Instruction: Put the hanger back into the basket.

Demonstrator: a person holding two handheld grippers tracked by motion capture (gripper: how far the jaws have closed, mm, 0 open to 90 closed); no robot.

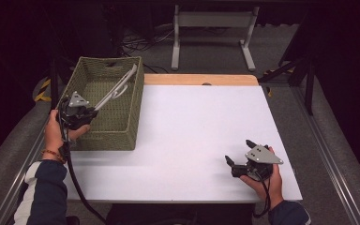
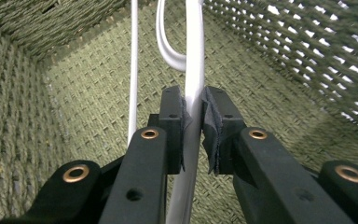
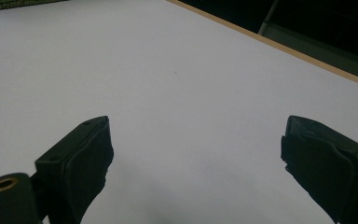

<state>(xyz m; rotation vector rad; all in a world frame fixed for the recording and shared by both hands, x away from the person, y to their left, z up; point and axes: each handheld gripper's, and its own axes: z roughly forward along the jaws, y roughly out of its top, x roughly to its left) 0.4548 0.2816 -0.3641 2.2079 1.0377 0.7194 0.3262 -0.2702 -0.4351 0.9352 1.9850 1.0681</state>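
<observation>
My right gripper (image 1: 236, 157) rests low over the near right part of the white table (image 1: 197, 136), its jaws spread wide with nothing between them; in the right gripper view I see bare white tabletop between the two black pads (image 3: 86, 163) and the wooden edge strip (image 3: 279, 44) beyond. My right hand (image 1: 267, 180) wraps the handle close to the table's near edge.

Across at the near left, my left gripper (image 1: 90, 112) reaches over the near wall of the green woven basket (image 1: 122, 126). Its jaws are pinched on a white plastic clothes hanger (image 2: 195, 93), the pads pressed against a flat white arm of it. The hanger lies tilted inside the basket, its far end leaning on the far right rim in the high view. In the left gripper view the hanger's curved hook (image 2: 165, 44) shows just past the jaws, with a thin white bar (image 2: 133, 70) to their left and woven basket floor behind.
</observation>
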